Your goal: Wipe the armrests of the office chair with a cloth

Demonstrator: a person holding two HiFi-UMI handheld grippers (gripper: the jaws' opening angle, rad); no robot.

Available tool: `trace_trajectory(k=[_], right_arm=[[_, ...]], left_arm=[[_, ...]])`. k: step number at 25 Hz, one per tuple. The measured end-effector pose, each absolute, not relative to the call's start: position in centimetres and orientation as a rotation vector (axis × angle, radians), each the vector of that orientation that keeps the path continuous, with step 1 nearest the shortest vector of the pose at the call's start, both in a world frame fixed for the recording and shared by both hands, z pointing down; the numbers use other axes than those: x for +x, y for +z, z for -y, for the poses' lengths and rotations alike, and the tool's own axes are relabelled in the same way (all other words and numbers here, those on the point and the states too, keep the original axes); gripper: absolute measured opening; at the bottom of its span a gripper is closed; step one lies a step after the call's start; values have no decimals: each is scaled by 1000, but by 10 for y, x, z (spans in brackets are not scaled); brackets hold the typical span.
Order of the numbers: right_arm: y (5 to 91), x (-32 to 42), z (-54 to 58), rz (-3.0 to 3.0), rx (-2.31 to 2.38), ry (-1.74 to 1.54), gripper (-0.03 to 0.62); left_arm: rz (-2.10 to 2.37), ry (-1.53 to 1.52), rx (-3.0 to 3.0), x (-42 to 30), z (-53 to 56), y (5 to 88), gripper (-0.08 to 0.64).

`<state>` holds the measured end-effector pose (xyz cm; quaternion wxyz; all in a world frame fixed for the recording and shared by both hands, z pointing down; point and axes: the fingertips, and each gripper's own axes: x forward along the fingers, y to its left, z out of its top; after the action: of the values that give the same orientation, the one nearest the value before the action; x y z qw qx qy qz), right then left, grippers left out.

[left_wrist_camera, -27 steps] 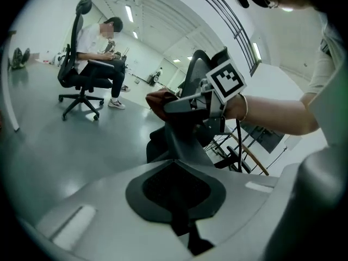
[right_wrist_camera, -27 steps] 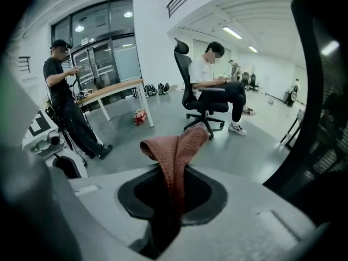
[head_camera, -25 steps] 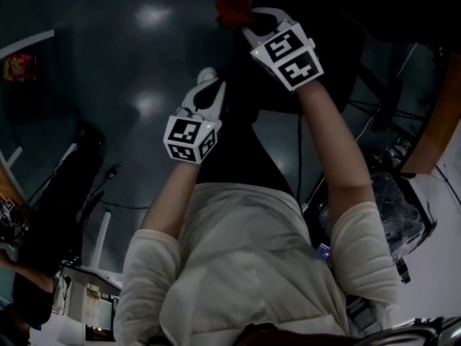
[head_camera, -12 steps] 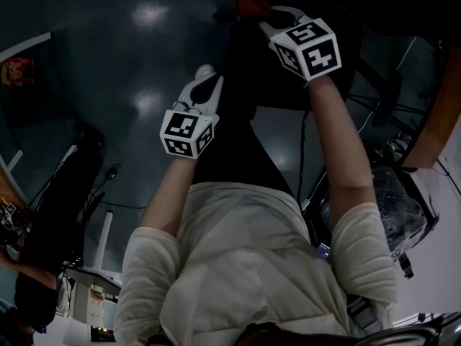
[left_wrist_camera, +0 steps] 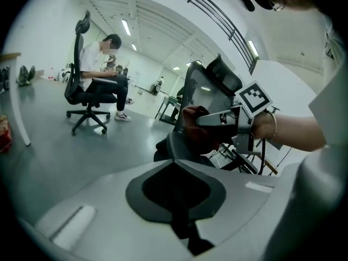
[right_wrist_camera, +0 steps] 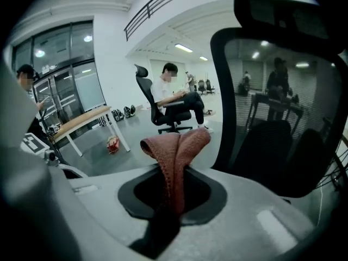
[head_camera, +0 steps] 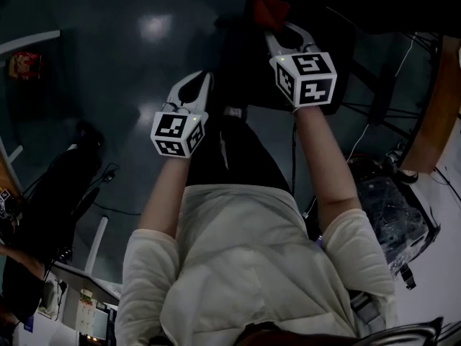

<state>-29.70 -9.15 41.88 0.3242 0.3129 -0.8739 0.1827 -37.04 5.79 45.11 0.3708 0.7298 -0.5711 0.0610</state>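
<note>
- Head view: the person stands over the office chair [head_camera: 338, 56], which is dark and at the far right of the scene. The right gripper [head_camera: 282, 33] reaches out to it with a red cloth [head_camera: 268, 7] bunched at its tip. The left gripper [head_camera: 196, 85] hangs to the left, nearer the person and apart from the chair, over bare floor.
- Left gripper view: the left gripper [left_wrist_camera: 174, 165] has its jaws brought together with nothing between them. Beyond it, to the right, the right gripper [left_wrist_camera: 225, 118] presses the cloth [left_wrist_camera: 194, 129] against the side of the chair [left_wrist_camera: 209, 83], just above a grey part [left_wrist_camera: 175, 145] that may be an armrest; I cannot tell for sure. Far off on the left, another person sits on a second chair [left_wrist_camera: 81, 94].
- Right gripper view: the right gripper [right_wrist_camera: 163, 174] is clamped on the cloth [right_wrist_camera: 175, 145], whose folded end stands up out of the jaws. The chair's mesh back [right_wrist_camera: 272, 118] fills the right side, close by. No armrest shows here.
- Progress, as I judge it: the cloth is in hand and at the chair, so the wiping is starting or under way. Nothing shows whether either armrest is already clean, and both may be left to do.
</note>
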Motion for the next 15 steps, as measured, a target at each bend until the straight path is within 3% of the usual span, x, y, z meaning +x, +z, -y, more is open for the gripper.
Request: trace_trajectory(k=[7, 15], right_arm=[[398, -347, 31, 2299, 976, 553, 46], [439, -410, 22, 2101, 1310, 934, 46]], left_arm=[[1518, 154, 1881, -411, -72, 432, 14], [1344, 162, 2034, -471, -58, 431, 14]])
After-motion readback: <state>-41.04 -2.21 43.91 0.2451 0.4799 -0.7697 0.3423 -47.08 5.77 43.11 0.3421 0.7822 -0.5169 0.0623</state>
